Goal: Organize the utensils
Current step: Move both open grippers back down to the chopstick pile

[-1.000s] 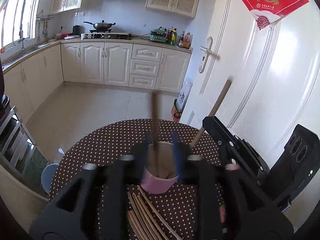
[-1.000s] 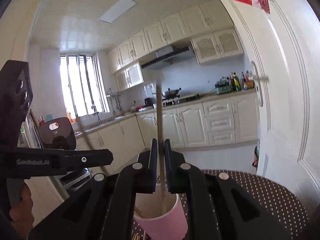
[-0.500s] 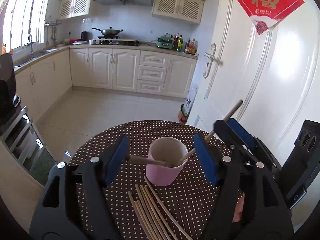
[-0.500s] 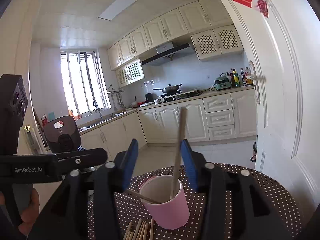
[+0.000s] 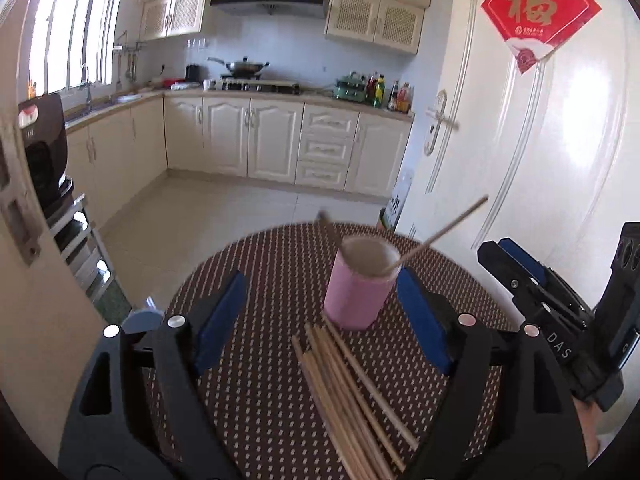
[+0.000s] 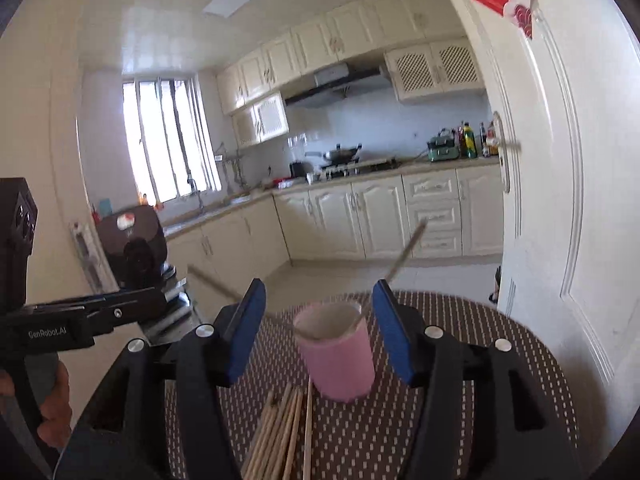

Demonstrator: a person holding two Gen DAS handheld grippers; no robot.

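Nearest the cameras, both claws now stand spread and empty: the left gripper point(image 5: 320, 312) and the right gripper point(image 6: 318, 328) each held a chopstick upright over the cup a second ago, pinched between flat blue pads point(image 5: 218, 322), and have since let go and drawn back. Between and below them a loose bundle of pale, slender wooden chopsticks point(image 5: 348, 396) lies on the round table point(image 5: 448, 280), whose brown cloth is speckled with small light dots. Just beyond the bundle stands the smooth pink cup point(image 5: 356, 292), and the two released chopsticks point(image 5: 438, 234) lean out of it to left and right. So two are sorted, by my reckoning, and the bundle waits.
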